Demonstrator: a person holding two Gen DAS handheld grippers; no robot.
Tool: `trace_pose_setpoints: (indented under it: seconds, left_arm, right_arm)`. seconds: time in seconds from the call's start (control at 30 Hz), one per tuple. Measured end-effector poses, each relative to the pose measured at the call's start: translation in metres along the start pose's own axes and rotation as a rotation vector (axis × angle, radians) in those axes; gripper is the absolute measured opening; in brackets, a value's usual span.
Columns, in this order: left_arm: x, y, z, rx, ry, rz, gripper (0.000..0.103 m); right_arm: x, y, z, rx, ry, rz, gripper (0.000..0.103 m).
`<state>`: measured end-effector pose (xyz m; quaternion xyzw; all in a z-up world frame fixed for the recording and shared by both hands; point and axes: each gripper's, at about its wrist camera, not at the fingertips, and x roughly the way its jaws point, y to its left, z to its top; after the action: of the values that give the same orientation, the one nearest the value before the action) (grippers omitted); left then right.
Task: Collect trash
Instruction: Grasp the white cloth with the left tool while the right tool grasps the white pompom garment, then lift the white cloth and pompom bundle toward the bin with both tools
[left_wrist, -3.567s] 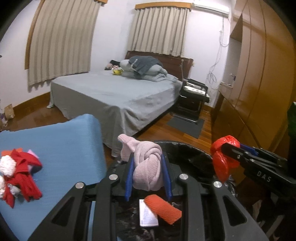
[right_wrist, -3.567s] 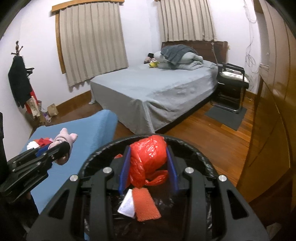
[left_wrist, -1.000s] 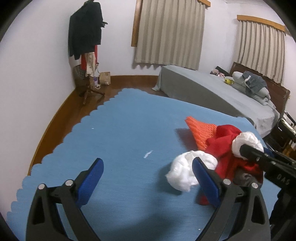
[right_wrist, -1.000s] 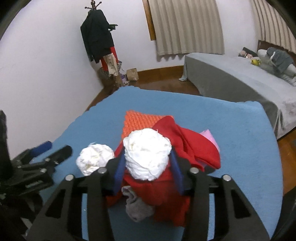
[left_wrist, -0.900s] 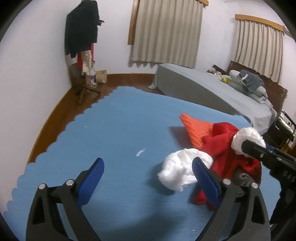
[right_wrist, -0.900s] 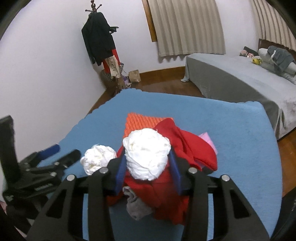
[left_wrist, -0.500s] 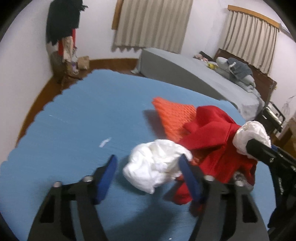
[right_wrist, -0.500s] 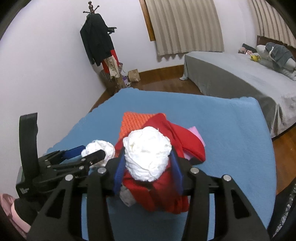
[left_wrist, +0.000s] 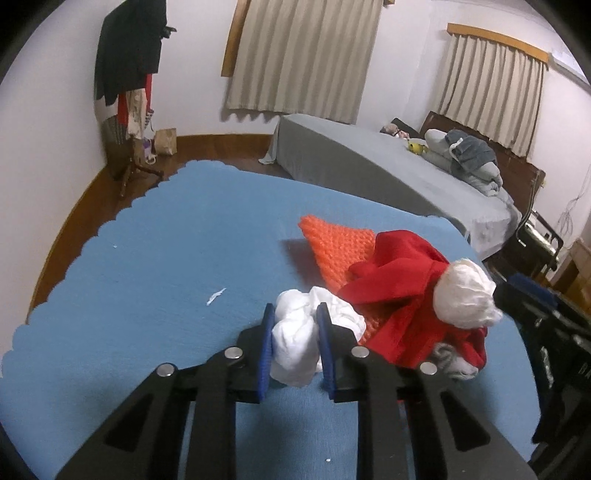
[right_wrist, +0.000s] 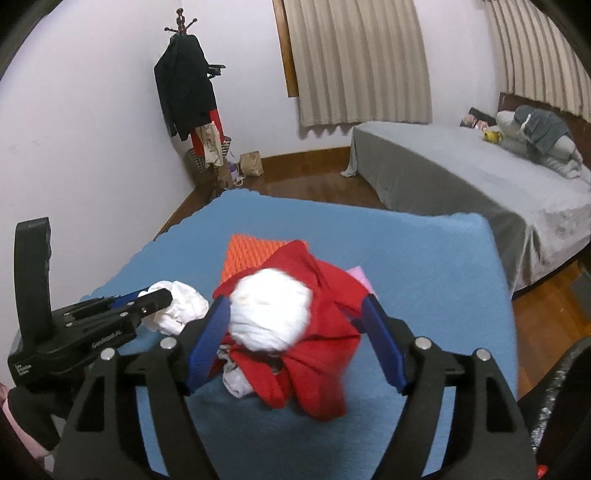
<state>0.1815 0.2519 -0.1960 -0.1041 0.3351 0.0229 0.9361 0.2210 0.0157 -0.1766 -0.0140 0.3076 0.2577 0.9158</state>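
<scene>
On the blue mat (left_wrist: 166, 240) lies a pile: a red cloth (left_wrist: 399, 280), an orange knit piece (left_wrist: 338, 245) and a round white paper ball (left_wrist: 463, 297). My left gripper (left_wrist: 295, 314) has its jaws closing on a crumpled white wad (left_wrist: 295, 347), and both blue pads press on it. In the right wrist view my right gripper (right_wrist: 295, 301) has its jaws opening. The white paper ball (right_wrist: 271, 308) sits blurred between them on the red cloth (right_wrist: 314, 354), with the right pad clear of it. The left gripper (right_wrist: 155, 297) and its wad (right_wrist: 181, 302) lie to the left.
A small white scrap (left_wrist: 216, 296) lies on the mat to the left. A pink piece (right_wrist: 360, 277) peeks from behind the red cloth. A black bin bag (right_wrist: 554, 398) stands at the lower right. A grey bed (right_wrist: 461, 166) and a coat stand (right_wrist: 192, 107) are beyond.
The left gripper's jaws came together from wide apart onto the white wad. The right gripper's jaws, earlier tight on the white ball, have spread away from it.
</scene>
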Motion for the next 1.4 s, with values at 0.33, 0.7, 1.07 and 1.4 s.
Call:
trace_pose_setpoints:
  seconds: [0.33, 0.7, 1.07, 1.4]
  left_arm:
    - [-0.004, 0.010, -0.008, -0.007, 0.000, 0.089, 0.022]
    - [-0.003, 0.007, -0.012, -0.003, 0.018, 0.044, 0.058]
    - [0.014, 0.008, -0.014, -0.021, 0.098, 0.046, 0.037]
    - [-0.025, -0.006, -0.006, -0.013, 0.008, 0.040, 0.020]
  right_arm:
    - [0.017, 0.013, -0.001, -0.040, 0.042, 0.050, 0.056]
    - [0.018, 0.008, 0.004, -0.021, 0.076, 0.106, 0.034]
    - [-0.017, 0.006, 0.014, 0.007, 0.022, 0.124, 0.034]
    - [-0.049, 0.001, 0.015, 0.018, -0.002, 0.107, 0.034]
